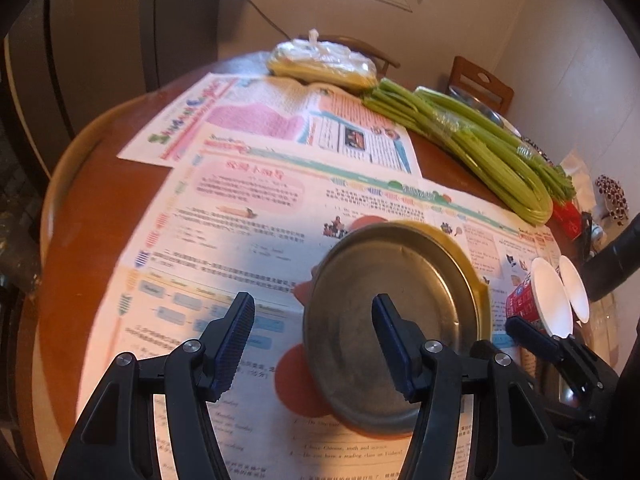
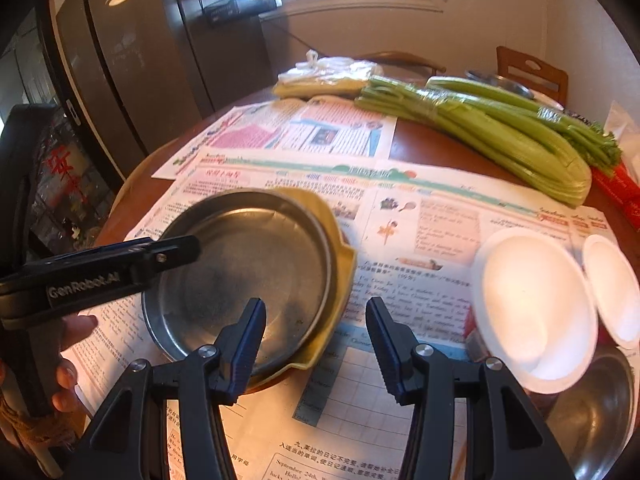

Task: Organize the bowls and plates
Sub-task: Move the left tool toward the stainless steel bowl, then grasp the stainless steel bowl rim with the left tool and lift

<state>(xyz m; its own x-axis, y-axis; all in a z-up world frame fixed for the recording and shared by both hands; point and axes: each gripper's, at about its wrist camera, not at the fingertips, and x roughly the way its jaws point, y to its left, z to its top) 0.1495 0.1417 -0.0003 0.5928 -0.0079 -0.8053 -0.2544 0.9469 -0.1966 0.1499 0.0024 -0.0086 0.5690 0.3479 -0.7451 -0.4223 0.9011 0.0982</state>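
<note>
Two grippers hung with fingers spread, holding nothing. Only the right view showed a steel bowl (image 2: 596, 408) at lower right. A metal plate (image 1: 396, 328), nested in a yellow dish (image 2: 340, 280) on newspaper (image 1: 240, 240), lay behind the left gripper (image 1: 314, 344) and left of the right gripper (image 2: 316, 348).

Round grey metal plate (image 2: 244, 276) nested on yellow plastic dish (image 2: 340, 280); two white foam bowls (image 2: 532, 308) at 3 o'clock; green celery bunch (image 2: 500, 128) at 1 o'clock.
</note>
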